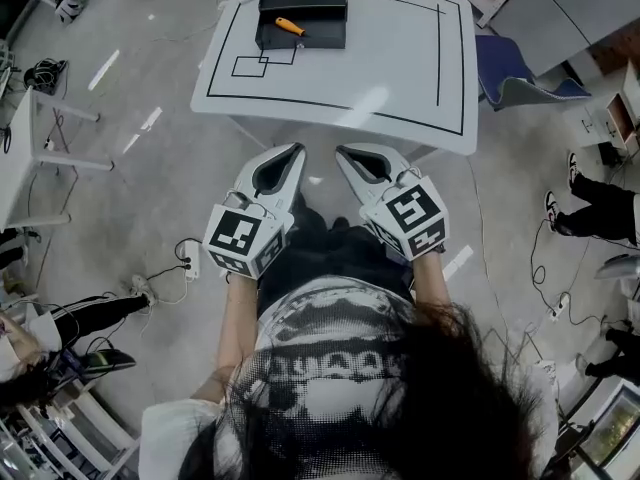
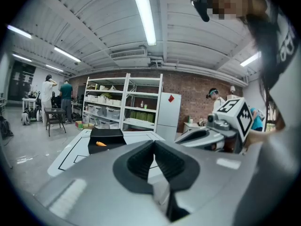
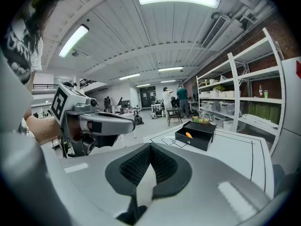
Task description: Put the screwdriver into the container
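Ahead of both claws, the table (image 1: pixel 400 58) is white, with thin black rectangles drawn on it. On its far part, the container (image 1: pixel 303 13) is black, and the screwdriver (image 1: pixel 290 27) in it has an orange handle. The left gripper (image 1: pixel 297 151) and right gripper (image 1: pixel 343 152) are pale grey with black ribbed pads (image 2: pixel 138 161). Behind the jaws, the left cube (image 1: pixel 243 238) and right cube (image 1: pixel 412 213) carry black-and-white square markers. Beneath the claws, the floor (image 1: pixel 130 198) is mottled grey.
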A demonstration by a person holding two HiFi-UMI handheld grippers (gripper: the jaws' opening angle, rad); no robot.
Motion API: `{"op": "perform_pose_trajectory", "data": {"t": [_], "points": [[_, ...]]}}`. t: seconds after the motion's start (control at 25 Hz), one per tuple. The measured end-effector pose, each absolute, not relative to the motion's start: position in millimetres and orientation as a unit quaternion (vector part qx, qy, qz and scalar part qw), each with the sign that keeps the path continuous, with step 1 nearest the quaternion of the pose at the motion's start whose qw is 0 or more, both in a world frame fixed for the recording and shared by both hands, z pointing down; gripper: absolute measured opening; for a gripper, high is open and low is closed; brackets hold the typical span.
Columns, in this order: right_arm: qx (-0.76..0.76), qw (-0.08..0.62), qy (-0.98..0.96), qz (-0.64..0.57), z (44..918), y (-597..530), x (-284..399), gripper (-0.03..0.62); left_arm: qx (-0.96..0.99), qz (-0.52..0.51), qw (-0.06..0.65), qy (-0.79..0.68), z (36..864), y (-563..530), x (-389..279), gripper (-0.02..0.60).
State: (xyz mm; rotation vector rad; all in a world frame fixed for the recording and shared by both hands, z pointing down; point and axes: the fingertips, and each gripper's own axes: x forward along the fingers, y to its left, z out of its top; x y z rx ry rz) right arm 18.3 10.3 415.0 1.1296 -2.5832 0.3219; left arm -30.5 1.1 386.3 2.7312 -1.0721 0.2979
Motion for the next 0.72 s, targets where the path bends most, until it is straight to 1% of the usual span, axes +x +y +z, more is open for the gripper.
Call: {"op": "perform_pose_trajectory", "data": {"t": [0.4,0.72], "points": [[0.397,0.155,-0.899,0.106,415,25,3,-0.002,0.924,0.096,0.095,-0.357,386,18,-44,0.000],[0.411,0.146,-0.893,0.113,404,30,-27,-0.002,0.932,0.100,0.092,-0.337,374,25,-73,0.000]]}}
